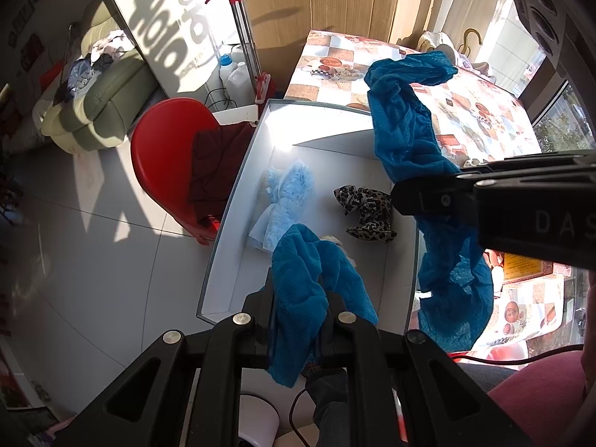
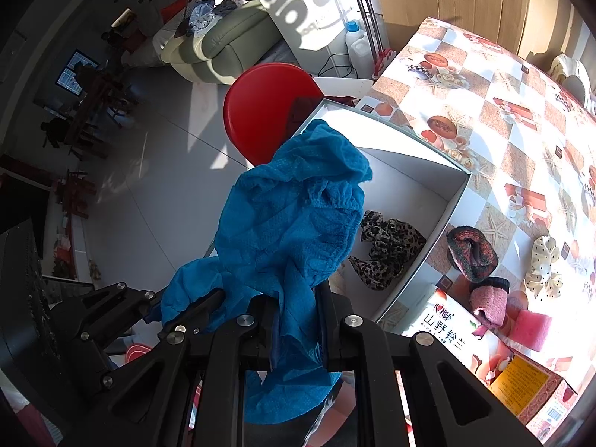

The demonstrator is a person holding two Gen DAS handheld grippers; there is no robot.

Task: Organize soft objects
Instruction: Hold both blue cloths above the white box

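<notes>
Two grippers, one blue cloth (image 1: 404, 130) strung between them above my white box (image 1: 238, 201). My left gripper (image 1: 298, 298) pinches one end at six o'clock; my right gripper (image 2: 294, 294) clamps another bunch, coming in at three o'clock in the left view. Down in the box lie a leopard scrunchie (image 1: 367, 212) and, at its nine o'clock, a pale blue fluffy piece (image 1: 281, 201).

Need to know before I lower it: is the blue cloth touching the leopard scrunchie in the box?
Cannot tell. In the right wrist view the blue cloth overlaps the leopard scrunchie; neither view shows contact or gap.
</notes>
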